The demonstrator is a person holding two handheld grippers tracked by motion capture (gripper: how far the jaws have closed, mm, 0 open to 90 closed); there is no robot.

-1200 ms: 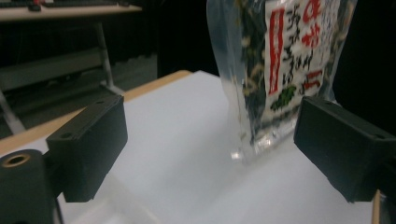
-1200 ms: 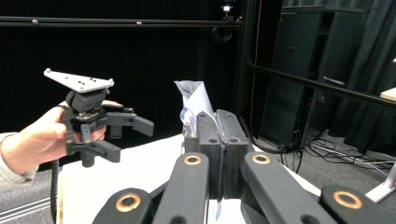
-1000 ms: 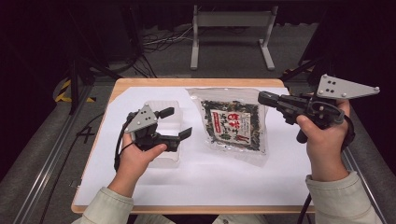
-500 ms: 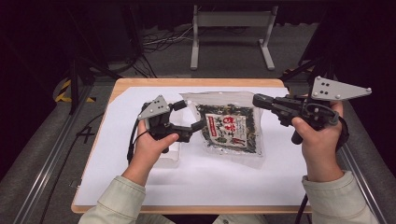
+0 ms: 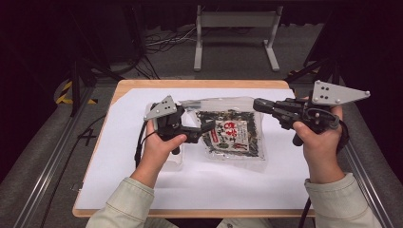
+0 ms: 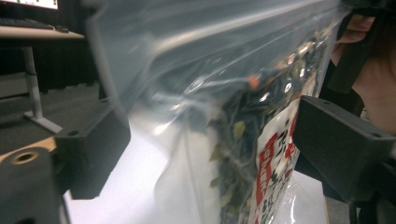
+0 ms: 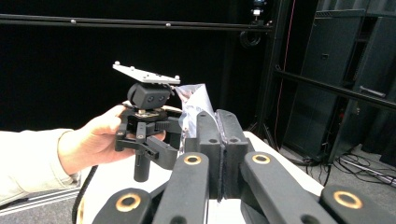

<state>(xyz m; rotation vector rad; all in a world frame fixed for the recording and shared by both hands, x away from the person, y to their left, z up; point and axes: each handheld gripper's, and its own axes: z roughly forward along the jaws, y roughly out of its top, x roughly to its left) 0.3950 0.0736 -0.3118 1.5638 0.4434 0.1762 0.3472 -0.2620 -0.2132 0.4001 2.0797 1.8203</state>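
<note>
My left gripper point(image 5: 205, 129) stood wide open, jaws astride the clear plastic bag of dark dried leaves with a red-and-white label point(image 5: 231, 134). The bag lay on the white-covered wooden table point(image 5: 237, 185). My right gripper point(image 5: 258, 104) was fully closed, empty, beside the bag's far right corner. A grey metal stand point(image 5: 235, 28) stood beyond.

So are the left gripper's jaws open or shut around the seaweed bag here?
Open. In the left gripper view the left gripper's two jaws stand wide apart with the clear bag between them, not yet pinched.
</note>
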